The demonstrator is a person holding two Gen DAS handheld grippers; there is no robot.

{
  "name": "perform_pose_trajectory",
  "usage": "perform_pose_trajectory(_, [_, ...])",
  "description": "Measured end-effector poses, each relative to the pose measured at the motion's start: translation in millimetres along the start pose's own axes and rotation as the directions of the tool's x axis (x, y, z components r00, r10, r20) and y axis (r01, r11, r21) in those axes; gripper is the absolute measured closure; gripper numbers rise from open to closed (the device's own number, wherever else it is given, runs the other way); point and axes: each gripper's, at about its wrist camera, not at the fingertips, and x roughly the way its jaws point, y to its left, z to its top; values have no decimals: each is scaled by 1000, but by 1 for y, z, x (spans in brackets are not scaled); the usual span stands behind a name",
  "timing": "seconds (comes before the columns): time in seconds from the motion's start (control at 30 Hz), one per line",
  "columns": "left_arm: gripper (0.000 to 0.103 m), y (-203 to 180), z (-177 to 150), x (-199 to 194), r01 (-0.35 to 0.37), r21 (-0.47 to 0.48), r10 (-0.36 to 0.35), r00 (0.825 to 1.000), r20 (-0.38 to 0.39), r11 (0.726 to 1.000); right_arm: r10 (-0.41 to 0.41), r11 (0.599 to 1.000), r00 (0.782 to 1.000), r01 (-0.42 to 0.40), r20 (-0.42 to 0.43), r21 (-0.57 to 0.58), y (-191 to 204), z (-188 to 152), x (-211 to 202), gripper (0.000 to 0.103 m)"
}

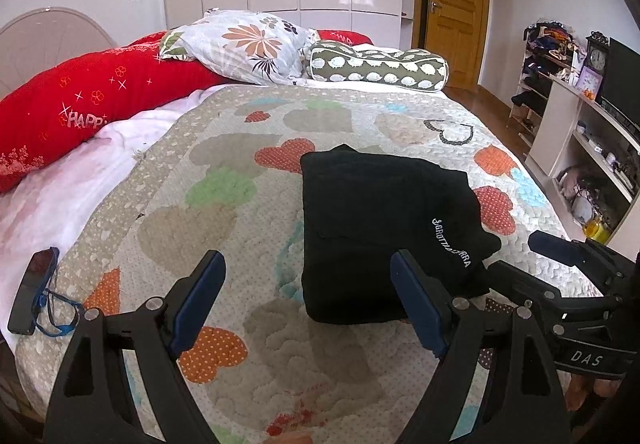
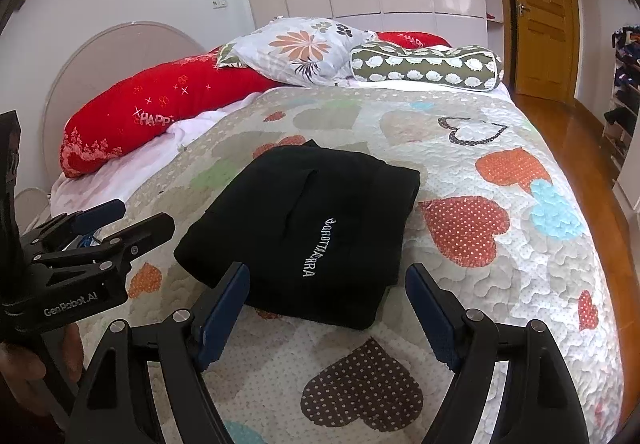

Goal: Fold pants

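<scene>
The black pants [image 1: 372, 228] lie folded into a compact rectangle on the heart-patterned quilt [image 1: 224, 180], white lettering on top. They also show in the right wrist view [image 2: 304, 236]. My left gripper [image 1: 308, 268] is open and empty, just in front of the bundle's near left edge. My right gripper [image 2: 328, 280] is open and empty, at the bundle's near edge, above the quilt [image 2: 500, 284]. The right gripper also shows at the right of the left wrist view [image 1: 520, 256]. The left gripper also shows at the left of the right wrist view [image 2: 136, 218].
A red bolster [image 1: 88, 100], a floral pillow [image 1: 244, 44] and a green patterned bolster [image 1: 380, 68] lie at the head of the bed. A dark phone with a blue cord [image 1: 34, 292] lies at the left edge. Shelves [image 1: 588, 148] and a wooden door [image 1: 456, 4] stand to the right.
</scene>
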Motion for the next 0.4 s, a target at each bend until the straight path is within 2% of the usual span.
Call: perform_pose_trajectory(0.4, [18, -2, -3, -1, 10, 14, -10, 1000, 6, 1000, -3, 1000, 1000, 3, -20, 5, -3, -4, 3, 21])
